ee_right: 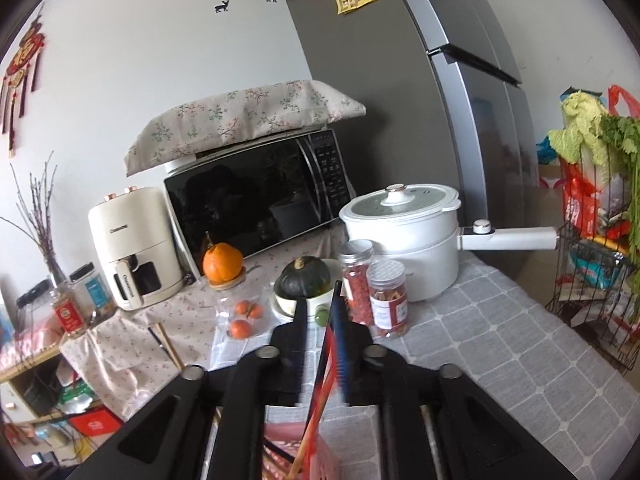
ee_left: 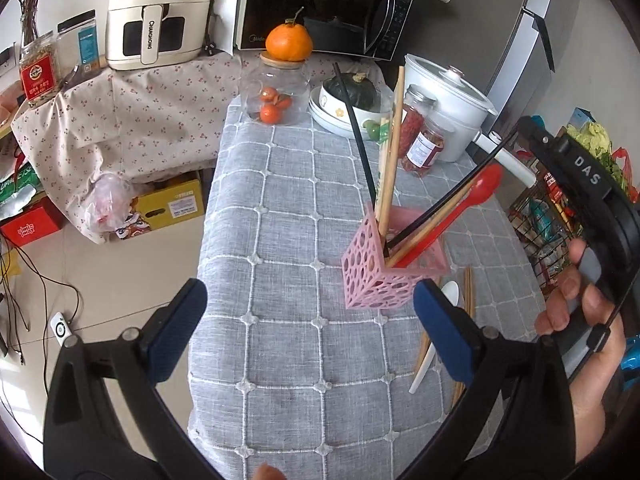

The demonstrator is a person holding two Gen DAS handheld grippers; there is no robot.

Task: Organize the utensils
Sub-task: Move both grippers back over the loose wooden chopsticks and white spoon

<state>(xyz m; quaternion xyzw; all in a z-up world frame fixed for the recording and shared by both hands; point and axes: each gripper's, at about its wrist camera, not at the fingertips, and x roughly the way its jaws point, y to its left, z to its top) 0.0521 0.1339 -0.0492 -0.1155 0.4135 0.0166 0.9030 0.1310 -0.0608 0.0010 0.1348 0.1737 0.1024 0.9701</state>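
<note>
A pink perforated holder (ee_left: 384,264) stands on the grey checked tablecloth (ee_left: 288,208). It holds black chopsticks (ee_left: 358,136), wooden chopsticks (ee_left: 390,160) and a red spoon (ee_left: 472,200). A white spoon (ee_left: 430,352) and more wooden chopsticks (ee_left: 467,296) lie on the cloth beside it. My left gripper (ee_left: 310,328) is open and empty just in front of the holder. My right gripper (ee_right: 322,312) hovers above the holder (ee_right: 320,456), its jaws nearly closed around a black chopstick (ee_right: 334,312); the red spoon and a wooden chopstick lean against its fingers.
At the back stand a glass jar of oranges (ee_left: 276,96), a bowl with a squash (ee_left: 352,100), two spice jars (ee_left: 420,132), a white pot (ee_left: 448,96), a microwave (ee_left: 320,4) and an air fryer (ee_left: 156,16). The table's left edge drops to the floor (ee_left: 120,272).
</note>
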